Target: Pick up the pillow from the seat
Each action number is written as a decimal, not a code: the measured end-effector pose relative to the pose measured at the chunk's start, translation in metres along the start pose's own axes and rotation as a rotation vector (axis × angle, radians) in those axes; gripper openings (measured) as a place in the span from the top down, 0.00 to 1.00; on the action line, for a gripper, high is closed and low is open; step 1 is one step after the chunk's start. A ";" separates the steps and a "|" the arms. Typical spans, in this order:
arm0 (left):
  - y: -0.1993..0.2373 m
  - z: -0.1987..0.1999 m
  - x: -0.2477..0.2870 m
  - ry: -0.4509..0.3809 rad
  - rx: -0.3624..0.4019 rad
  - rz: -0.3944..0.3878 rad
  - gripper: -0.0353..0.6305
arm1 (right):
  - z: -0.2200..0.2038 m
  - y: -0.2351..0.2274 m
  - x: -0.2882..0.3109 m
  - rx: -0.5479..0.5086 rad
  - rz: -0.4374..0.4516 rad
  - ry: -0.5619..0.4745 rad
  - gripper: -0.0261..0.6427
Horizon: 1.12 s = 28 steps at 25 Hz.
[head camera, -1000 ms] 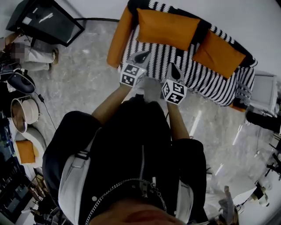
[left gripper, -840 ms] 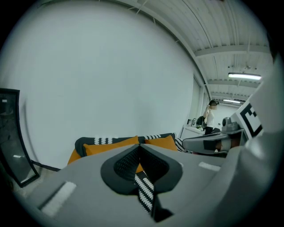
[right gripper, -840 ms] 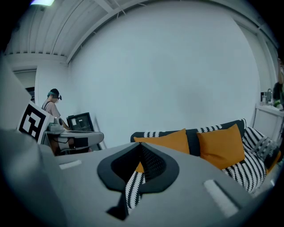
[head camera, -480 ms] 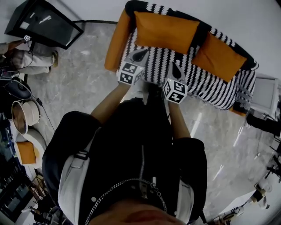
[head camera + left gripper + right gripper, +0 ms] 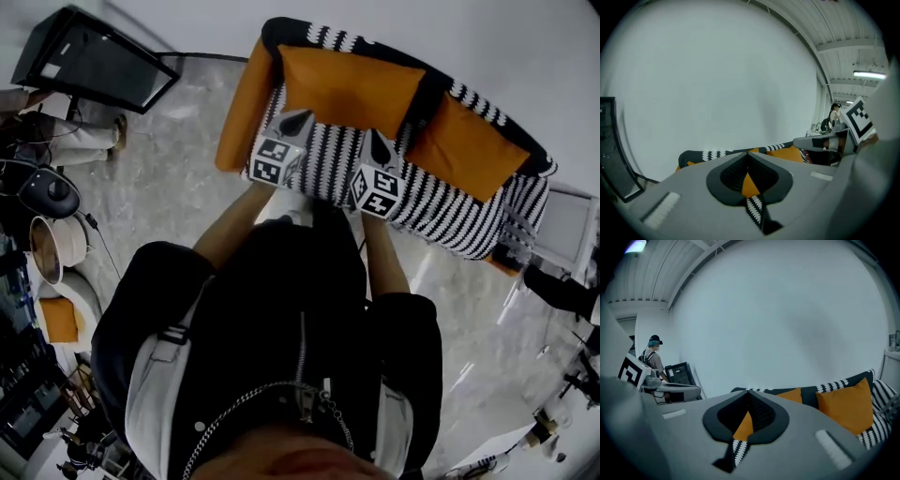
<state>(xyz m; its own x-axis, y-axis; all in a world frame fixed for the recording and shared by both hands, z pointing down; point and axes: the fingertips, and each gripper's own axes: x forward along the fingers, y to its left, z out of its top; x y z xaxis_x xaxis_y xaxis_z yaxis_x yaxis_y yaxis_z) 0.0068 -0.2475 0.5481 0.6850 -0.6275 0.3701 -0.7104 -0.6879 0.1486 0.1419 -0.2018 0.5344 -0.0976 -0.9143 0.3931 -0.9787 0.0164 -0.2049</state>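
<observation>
Both grippers have come forward over the sofa seat since a second ago. The left gripper and right gripper are each clenched, with nothing between the jaws. The pillow leans on the backrest just ahead of both, untouched. A second pillow lies off to the right gripper's right.

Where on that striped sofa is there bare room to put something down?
The striped seat is bare in front of the left pillow and right pillow, from the orange armrest to the right end. Along the backrest it is crowded by those pillows. The left gripper and right gripper hover over its front.
</observation>
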 end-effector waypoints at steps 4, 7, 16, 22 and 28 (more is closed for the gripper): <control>0.011 0.010 0.041 0.003 -0.016 0.038 0.93 | 0.018 -0.034 0.035 0.002 0.014 0.013 0.96; 0.018 0.018 0.071 0.004 -0.037 0.073 0.93 | 0.029 -0.063 0.060 0.012 0.023 0.021 0.96; 0.045 0.025 0.106 0.040 -0.020 0.125 0.93 | 0.030 -0.108 0.117 0.018 0.041 0.079 0.96; 0.082 0.007 0.122 0.085 -0.021 0.139 0.93 | 0.021 -0.127 0.148 0.003 0.009 0.108 0.96; 0.115 -0.012 0.145 0.099 -0.062 0.111 0.85 | 0.008 -0.146 0.174 -0.012 -0.016 0.135 0.88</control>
<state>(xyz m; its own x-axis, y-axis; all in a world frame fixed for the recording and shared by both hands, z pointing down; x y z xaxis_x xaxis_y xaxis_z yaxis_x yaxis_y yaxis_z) 0.0227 -0.4132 0.6303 0.5845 -0.6572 0.4759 -0.7917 -0.5903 0.1571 0.2696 -0.3670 0.6254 -0.1042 -0.8518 0.5134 -0.9823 0.0074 -0.1872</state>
